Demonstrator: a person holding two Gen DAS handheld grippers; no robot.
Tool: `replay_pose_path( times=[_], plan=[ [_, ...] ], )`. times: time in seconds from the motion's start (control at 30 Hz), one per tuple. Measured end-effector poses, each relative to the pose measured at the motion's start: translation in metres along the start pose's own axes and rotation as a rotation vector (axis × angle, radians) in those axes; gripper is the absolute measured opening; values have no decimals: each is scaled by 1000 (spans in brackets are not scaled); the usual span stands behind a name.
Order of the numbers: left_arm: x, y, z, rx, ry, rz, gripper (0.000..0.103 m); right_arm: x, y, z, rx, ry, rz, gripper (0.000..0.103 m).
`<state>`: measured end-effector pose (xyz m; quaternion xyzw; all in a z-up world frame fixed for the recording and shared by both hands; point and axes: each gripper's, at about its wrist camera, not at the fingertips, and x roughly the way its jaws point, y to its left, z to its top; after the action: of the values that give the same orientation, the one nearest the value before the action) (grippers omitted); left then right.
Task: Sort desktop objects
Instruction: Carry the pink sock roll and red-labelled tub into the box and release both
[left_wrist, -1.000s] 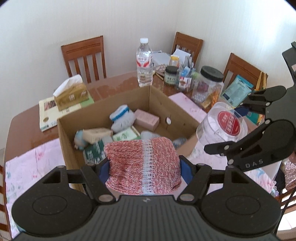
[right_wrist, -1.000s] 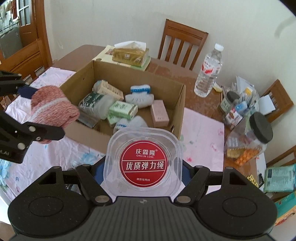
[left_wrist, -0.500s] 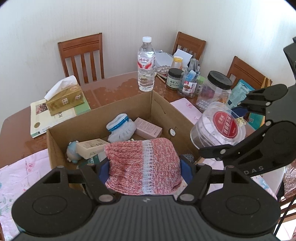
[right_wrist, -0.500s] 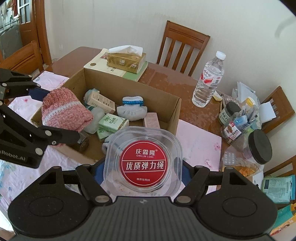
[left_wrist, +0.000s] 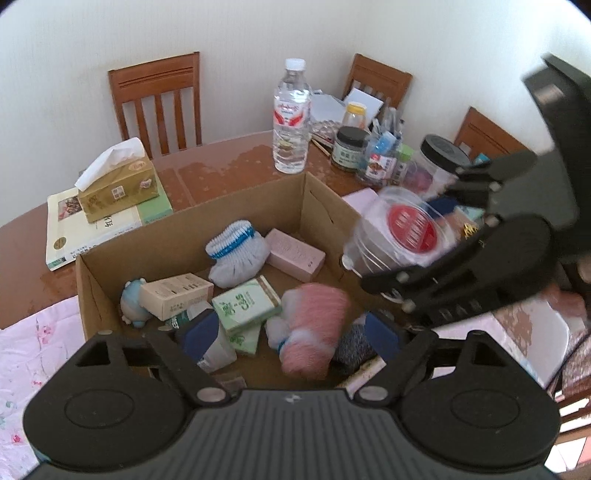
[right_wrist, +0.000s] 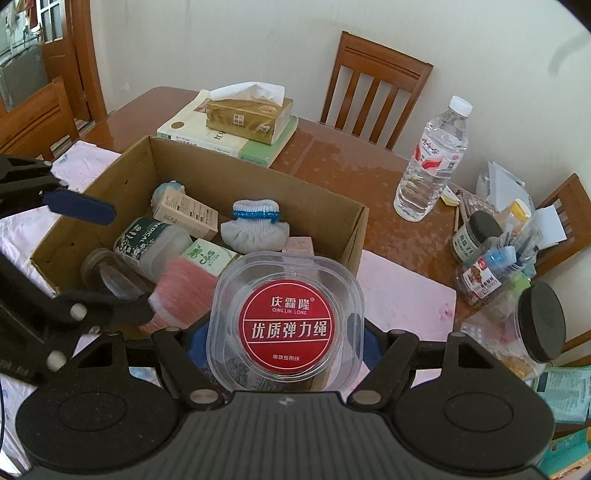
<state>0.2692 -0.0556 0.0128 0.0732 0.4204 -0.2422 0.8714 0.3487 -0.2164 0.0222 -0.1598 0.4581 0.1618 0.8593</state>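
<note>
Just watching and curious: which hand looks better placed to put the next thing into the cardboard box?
Probably the right. Its tool grips the clear tub with the red label right at the cardboard box. The left tool is opening, the pink knitted item dropping free inside.

One cardboard box (left_wrist: 325, 206), one water bottle (left_wrist: 291, 122), one tissue box (left_wrist: 118, 184), three chairs (left_wrist: 159, 103).

Bright daylight, fisheye edges, some motion blur.

Open-topped brown cardboard box (left_wrist: 321, 206) is crowded: grey knitted sock bundle (left_wrist: 236, 254), pink carton (left_wrist: 295, 254), green packet (left_wrist: 245, 304). Bare floor only by far-right corner.
</note>
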Motion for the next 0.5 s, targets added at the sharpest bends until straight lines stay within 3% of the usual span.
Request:
replay_pose_path(
  times=[0.37,0.5],
  plan=[
    [-1,8,-16,-28,46,6,88,24,2,15,4,4,26,80],
    [-8,10,-18,-65,63,1,88,24,0,21,59,2,48,90]
  ],
)
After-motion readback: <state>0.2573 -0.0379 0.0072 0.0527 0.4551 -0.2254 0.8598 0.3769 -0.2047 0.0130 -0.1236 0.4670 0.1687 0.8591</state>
